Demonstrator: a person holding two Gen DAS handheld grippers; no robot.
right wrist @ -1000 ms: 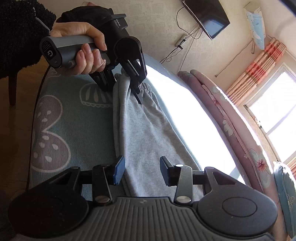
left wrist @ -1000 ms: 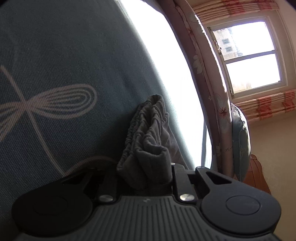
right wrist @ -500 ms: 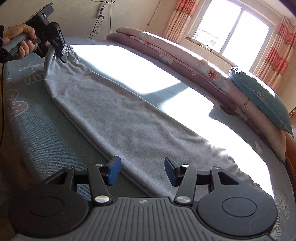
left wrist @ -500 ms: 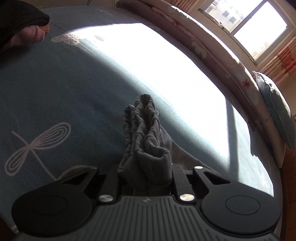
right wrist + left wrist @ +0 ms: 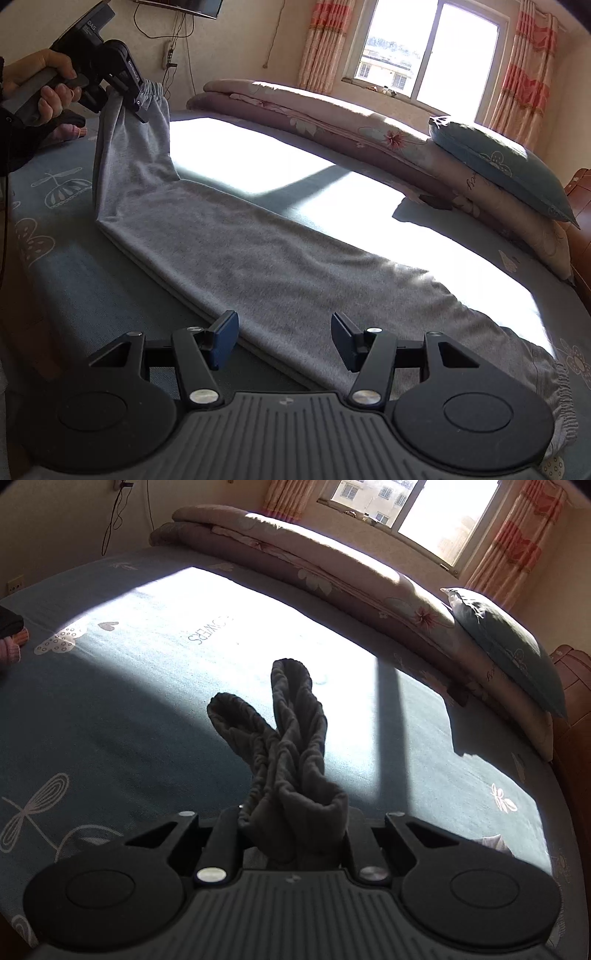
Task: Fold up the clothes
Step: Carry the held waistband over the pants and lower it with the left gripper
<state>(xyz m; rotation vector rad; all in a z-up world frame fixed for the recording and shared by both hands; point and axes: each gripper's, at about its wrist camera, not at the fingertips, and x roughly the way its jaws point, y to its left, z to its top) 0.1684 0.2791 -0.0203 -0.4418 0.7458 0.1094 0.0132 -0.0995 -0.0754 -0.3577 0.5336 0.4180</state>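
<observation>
Grey trousers [image 5: 258,266] lie lengthwise on the blue bed sheet [image 5: 74,277], with the elastic cuffs [image 5: 554,387] at the near right. My left gripper [image 5: 136,99], in a person's hand, is shut on the bunched elastic waistband [image 5: 151,88] and holds that end up off the bed. In the left wrist view the waistband [image 5: 288,738] sticks up out of the left gripper [image 5: 291,819]. My right gripper [image 5: 284,332] hovers over the lower leg of the trousers. Its jaws are opening, with cloth beneath them but nothing pressed between the blue pads [image 5: 225,332].
A rolled floral quilt [image 5: 332,114] and a blue pillow [image 5: 498,162] line the far side of the bed. A wooden bedhead [image 5: 580,221] stands at the right. Bright sunlight from the window [image 5: 432,51] falls across the sheet. The near bed edge runs at the lower left.
The left gripper has risen with the waistband, pulling the trousers' top end off the bed. The right gripper has moved along the trousers toward the cuffs, and its jaws have widened.
</observation>
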